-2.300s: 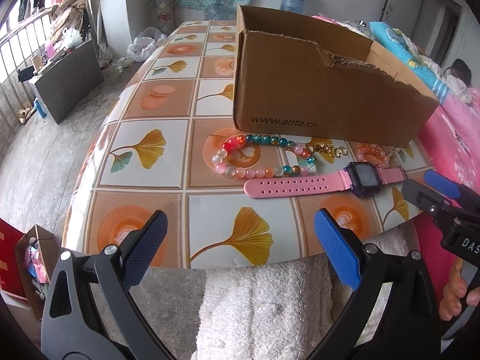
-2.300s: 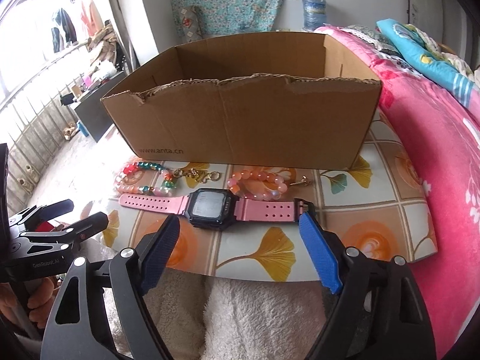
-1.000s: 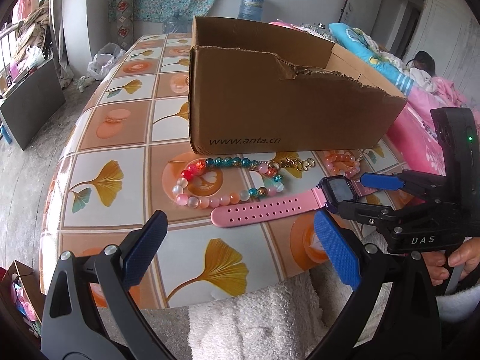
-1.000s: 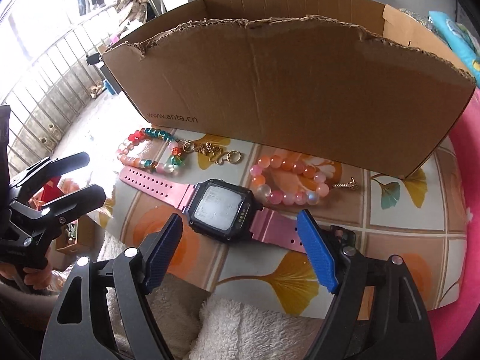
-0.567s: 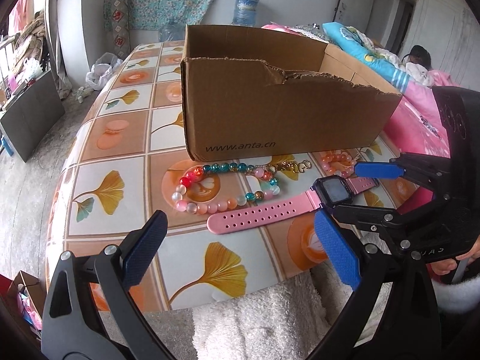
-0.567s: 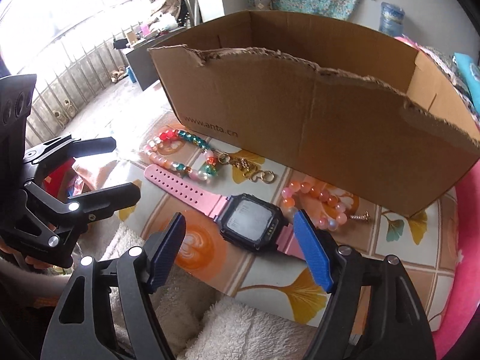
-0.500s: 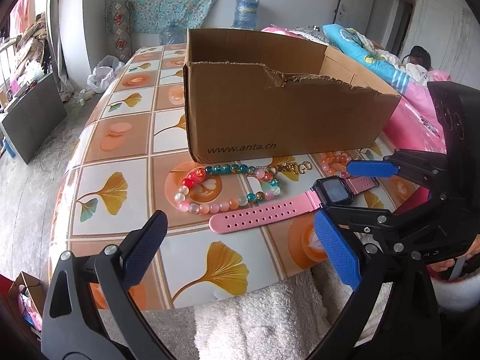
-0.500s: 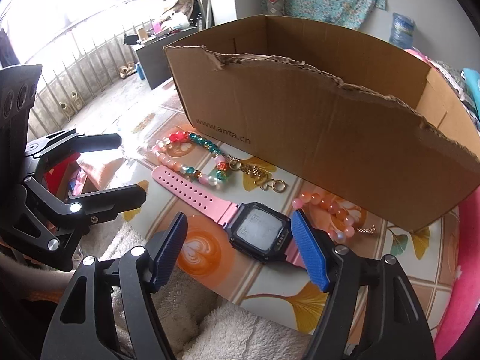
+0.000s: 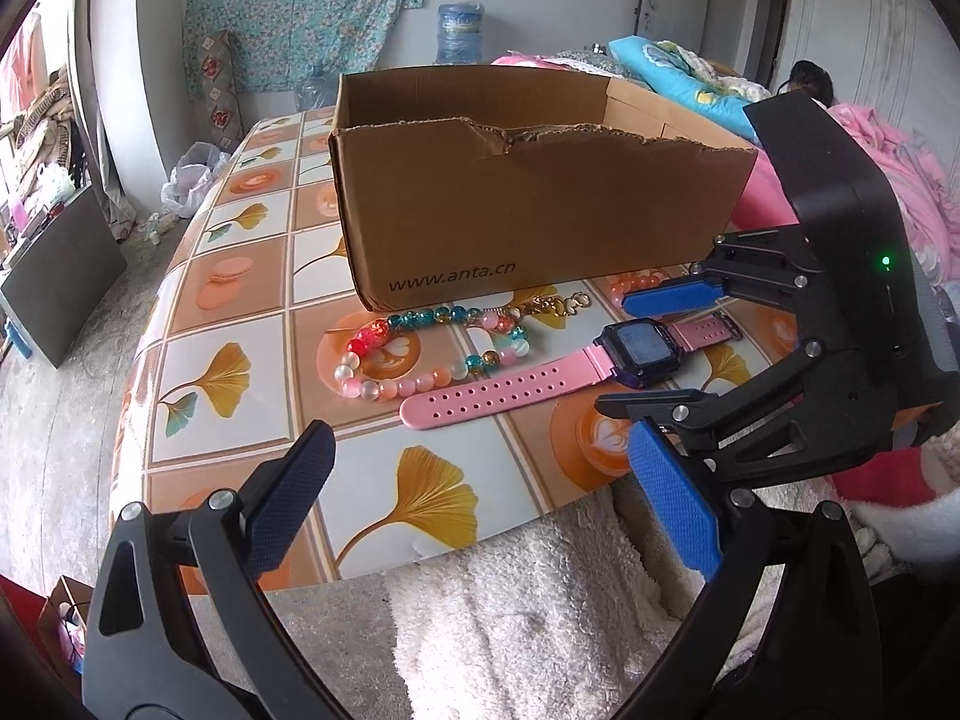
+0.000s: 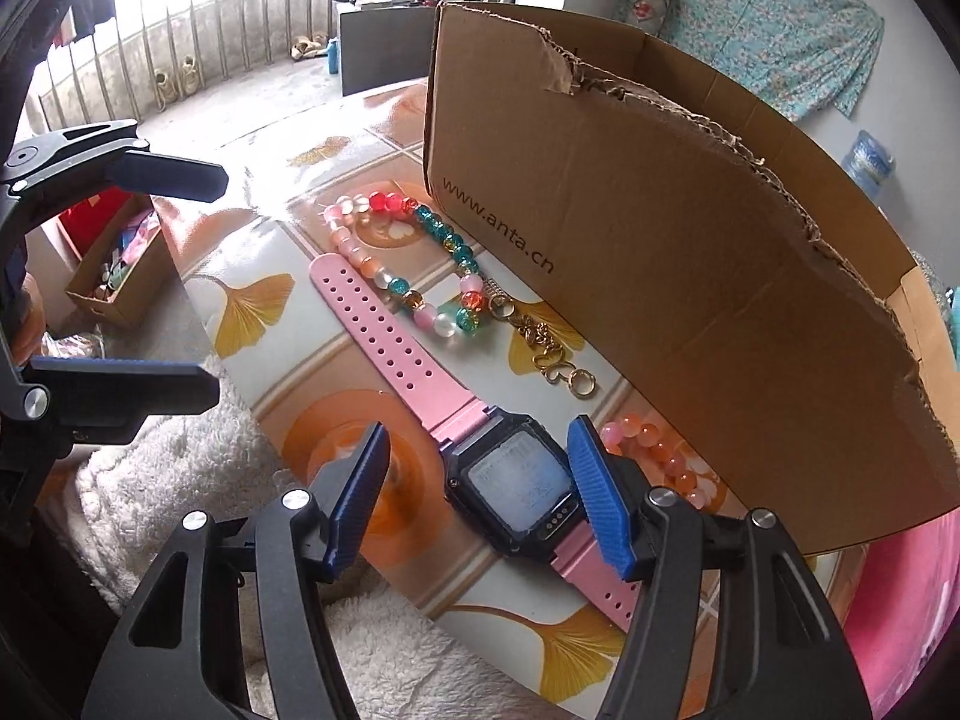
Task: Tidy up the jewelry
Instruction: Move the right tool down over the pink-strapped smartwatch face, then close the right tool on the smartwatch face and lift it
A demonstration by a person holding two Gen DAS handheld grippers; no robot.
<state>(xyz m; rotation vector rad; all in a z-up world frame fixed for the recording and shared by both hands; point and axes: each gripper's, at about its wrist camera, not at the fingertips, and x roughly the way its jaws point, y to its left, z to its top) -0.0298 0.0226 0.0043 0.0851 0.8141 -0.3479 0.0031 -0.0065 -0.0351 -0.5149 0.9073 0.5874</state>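
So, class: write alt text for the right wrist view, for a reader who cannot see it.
The right tongs, open and just closing, straddle the dark face of a pink-strapped watch on a patterned tablecloth. Two bead bracelets lie beside a torn cardboard box; the left tongs wait open.

We see a pink-strapped watch (image 9: 639, 351) with a dark square case lying flat, face up, at centre right of the left view. Left of it a multicoloured bead bracelet (image 9: 432, 348) with a gold chain clasp (image 9: 555, 304) lies flat. A peach bead bracelet (image 10: 666, 456) rests beside the open cardboard box (image 9: 540, 204).
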